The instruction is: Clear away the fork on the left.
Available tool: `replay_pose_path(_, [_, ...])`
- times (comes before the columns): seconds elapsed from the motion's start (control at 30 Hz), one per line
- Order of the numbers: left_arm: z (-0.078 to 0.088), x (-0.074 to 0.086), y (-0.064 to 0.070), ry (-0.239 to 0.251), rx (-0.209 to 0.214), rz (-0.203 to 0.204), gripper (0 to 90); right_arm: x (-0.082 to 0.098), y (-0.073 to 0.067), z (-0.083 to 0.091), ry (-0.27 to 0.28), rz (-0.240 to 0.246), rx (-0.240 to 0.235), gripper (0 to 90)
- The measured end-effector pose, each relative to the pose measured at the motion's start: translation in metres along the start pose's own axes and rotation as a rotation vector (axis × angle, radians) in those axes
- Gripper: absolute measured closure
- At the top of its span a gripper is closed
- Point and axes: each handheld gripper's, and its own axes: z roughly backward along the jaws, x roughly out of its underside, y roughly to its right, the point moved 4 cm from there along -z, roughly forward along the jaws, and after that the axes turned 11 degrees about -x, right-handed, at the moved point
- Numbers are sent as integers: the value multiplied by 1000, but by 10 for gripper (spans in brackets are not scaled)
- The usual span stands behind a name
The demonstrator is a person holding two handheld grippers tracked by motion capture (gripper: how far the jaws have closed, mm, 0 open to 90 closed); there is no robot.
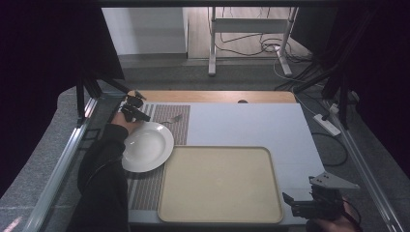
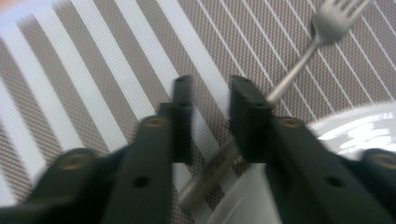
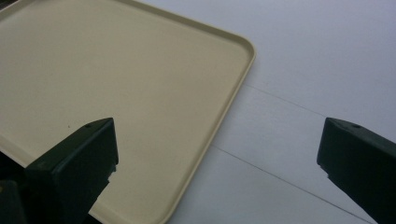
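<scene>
The fork [image 2: 299,65] lies aslant on the striped mat [image 2: 84,93] at the far left of the desk [image 1: 241,125], its tines pointing away and its handle running back toward the rim of the white plate [image 1: 147,145], which sits partly on the same mat. That layout reads as a place setting being cleared or laid, and the empty beige tray [image 1: 220,186] just right of the plate looks the likely home for these pieces. The left claw [image 2: 210,112] has gone for the handle, the sensible end: slim, and free of the tines. In the left gripper view its two jaws stand a narrow gap apart, straddling the handle low over the mat, the right-hand jaw seeming to touch the metal while the other stands off a little; so the claw is nearly closed but, as far as I can judge, not yet pinching. The handle's end is blurred, and whether it rests on the plate rim I cannot tell. The left forearm, in a dark sleeve [image 1: 104,179], reaches far forward past the plate's left side, with the claw tipped down at the mat. The right claw [image 3: 215,154] waits with jaws wide apart and holding nothing, low at the near right of the desk, beside the tray's corner.
</scene>
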Motion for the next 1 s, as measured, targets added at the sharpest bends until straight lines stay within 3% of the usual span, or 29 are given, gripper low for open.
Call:
replay_pose_path(0.1, [0, -8, 7, 23, -1, -11, 453, 0, 0, 0, 2, 0, 1, 0])
replay_pose_path(0.23, [-7, -15, 20, 22, 61, -3, 259, 0, 0, 1, 4, 0, 0, 0])
replay_pose_path(0.27, [-9, -17, 23, 19, 78, -4, 169, 0, 0, 1, 5, 0, 0, 0])
replay_pose_path(0.37, [-16, -20, 31, 4, 89, -18, 106, 0, 0, 1, 5, 0, 1, 0])
replay_pose_path(0.43, [-22, -21, 38, -17, 89, -48, 48, 0, 0, 1, 6, -1, 0, 0])
replay_pose_path(0.57, [-30, -23, 44, -55, 25, -98, 84, 0, 1, 1, 9, -2, -2, 0])
replay_pose_path(0.63, [-28, -24, 43, -46, 29, -91, 108, 0, 1, 1, 11, -2, -1, 0])
replay_pose_path(0.87, [-20, -16, 29, -16, 42, -104, 496, 1, 1, 2, 11, -1, -2, 0])
replay_pose_path(0.93, [-18, -12, 22, -7, 48, -92, 663, 1, 0, 2, 11, -1, -2, 0])
replay_pose_path(1.0, [-18, -8, 18, 2, 69, -74, 768, 1, 0, 2, 10, -1, -2, 0])
